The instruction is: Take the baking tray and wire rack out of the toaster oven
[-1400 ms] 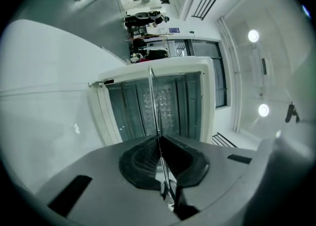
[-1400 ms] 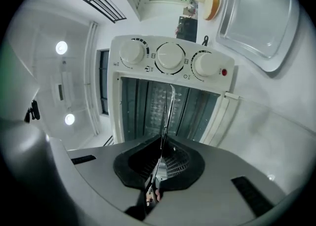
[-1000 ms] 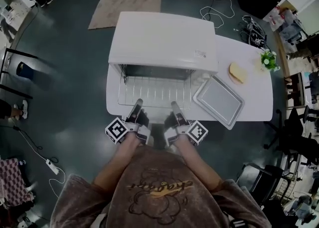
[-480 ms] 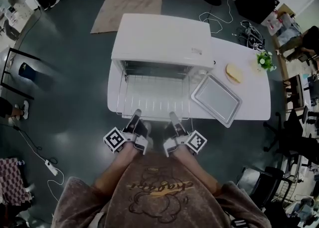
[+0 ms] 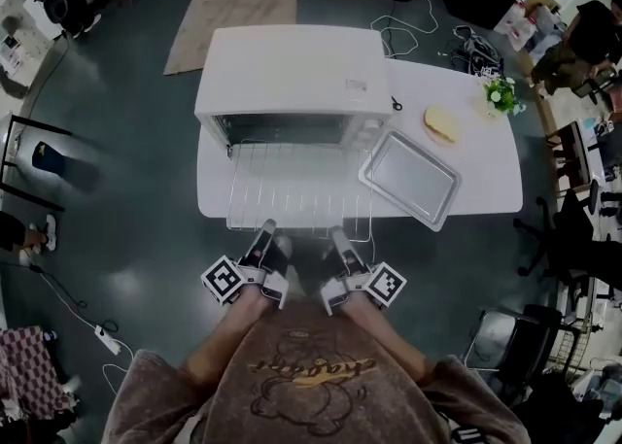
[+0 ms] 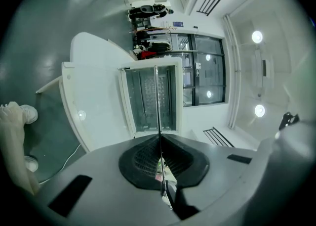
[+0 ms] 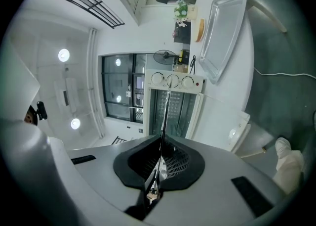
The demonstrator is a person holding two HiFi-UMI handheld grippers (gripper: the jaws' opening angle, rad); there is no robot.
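The white toaster oven (image 5: 292, 73) stands on a white table (image 5: 486, 175) with its mouth facing me. The wire rack (image 5: 296, 189) sticks far out of the oven, level, its front edge past the table's edge. My left gripper (image 5: 266, 231) is shut on the rack's front bar at the left, and my right gripper (image 5: 335, 235) is shut on it at the right. In each gripper view the rack shows edge-on as a thin line (image 6: 158, 101) (image 7: 165, 111) running from the closed jaws to the oven. The silver baking tray (image 5: 410, 178) lies on the table right of the oven.
A piece of bread (image 5: 441, 123) and a small potted plant (image 5: 500, 94) sit on the table's far right. Cables, rugs and a box lie on the dark floor behind the table. Chairs stand at the right.
Both grippers have drawn back toward me and slightly up, still gripping the rack. The rack has slid further out of the oven and now overhangs the table's edge.
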